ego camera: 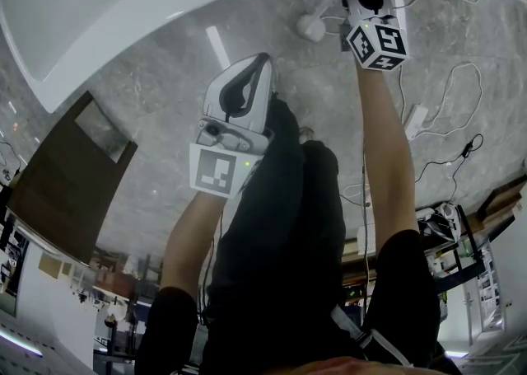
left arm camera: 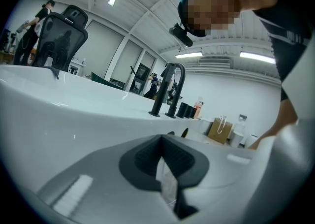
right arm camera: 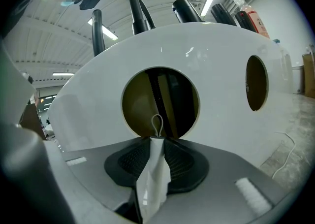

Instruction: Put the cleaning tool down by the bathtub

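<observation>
The right gripper is clenched on the white cleaning tool, with the bathtub wall just ahead of it. The left gripper is closed and empty. The tool seems to have reached the tub, but setting it on the floor is left

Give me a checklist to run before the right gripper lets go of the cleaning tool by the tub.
1. Cleaning tool handle sits between the right gripper pads: ok.
2. Position beside the bathtub: ok, its side wall stands right ahead of the jaws.
3. Tool's lower end resting on the floor: cannot tell.
4. Left gripper apart from the tool: ok.
</observation>
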Demonstrator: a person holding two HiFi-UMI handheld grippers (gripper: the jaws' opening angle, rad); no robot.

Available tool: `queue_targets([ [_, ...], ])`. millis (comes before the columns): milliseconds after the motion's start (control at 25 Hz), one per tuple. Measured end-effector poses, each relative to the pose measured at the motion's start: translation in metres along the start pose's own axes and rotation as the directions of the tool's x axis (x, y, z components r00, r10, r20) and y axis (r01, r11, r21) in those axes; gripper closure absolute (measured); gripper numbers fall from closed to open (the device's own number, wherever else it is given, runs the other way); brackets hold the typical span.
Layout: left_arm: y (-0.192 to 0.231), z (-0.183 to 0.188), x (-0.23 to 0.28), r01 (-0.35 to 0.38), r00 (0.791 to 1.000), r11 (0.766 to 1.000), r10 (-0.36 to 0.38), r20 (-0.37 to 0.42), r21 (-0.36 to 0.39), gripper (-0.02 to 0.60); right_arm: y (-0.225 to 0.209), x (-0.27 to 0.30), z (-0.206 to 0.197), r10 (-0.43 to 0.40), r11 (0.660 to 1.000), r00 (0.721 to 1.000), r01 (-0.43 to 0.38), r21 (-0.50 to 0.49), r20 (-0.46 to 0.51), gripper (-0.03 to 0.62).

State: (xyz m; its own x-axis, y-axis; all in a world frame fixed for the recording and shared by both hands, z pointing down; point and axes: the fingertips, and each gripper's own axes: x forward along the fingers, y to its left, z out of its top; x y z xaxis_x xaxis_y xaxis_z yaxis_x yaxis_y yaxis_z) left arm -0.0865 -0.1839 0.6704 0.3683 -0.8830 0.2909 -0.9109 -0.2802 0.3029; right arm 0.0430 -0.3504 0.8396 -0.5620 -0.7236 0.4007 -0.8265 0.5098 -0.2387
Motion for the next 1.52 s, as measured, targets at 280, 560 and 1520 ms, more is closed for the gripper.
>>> queue_targets([
  [280,0.000,0.005,0.001,-0.004,1.000,1.000,0.004,0.011,0.001,0.574,-0.003,-0.003,-0.006,-0.017,1.000,1.000,0.017,-0.005,-0.025,0.473],
  [560,0.002,0.007,-0.007,-0.015,1.000,1.000,0.015,0.006,-0.002,0.574,-0.001,-0.010,-0.008,-0.026,1.000,0.999,0.026,-0.001,-0.029,0.471],
  [1520,-0.042,0.052,-0.065,-0.028,0.999,0.999,0.027,0.037,0.025,0.574,0.034,-0.077,0.013,-0.048,0.999,0.994,0.049,0.008,-0.098,0.592],
])
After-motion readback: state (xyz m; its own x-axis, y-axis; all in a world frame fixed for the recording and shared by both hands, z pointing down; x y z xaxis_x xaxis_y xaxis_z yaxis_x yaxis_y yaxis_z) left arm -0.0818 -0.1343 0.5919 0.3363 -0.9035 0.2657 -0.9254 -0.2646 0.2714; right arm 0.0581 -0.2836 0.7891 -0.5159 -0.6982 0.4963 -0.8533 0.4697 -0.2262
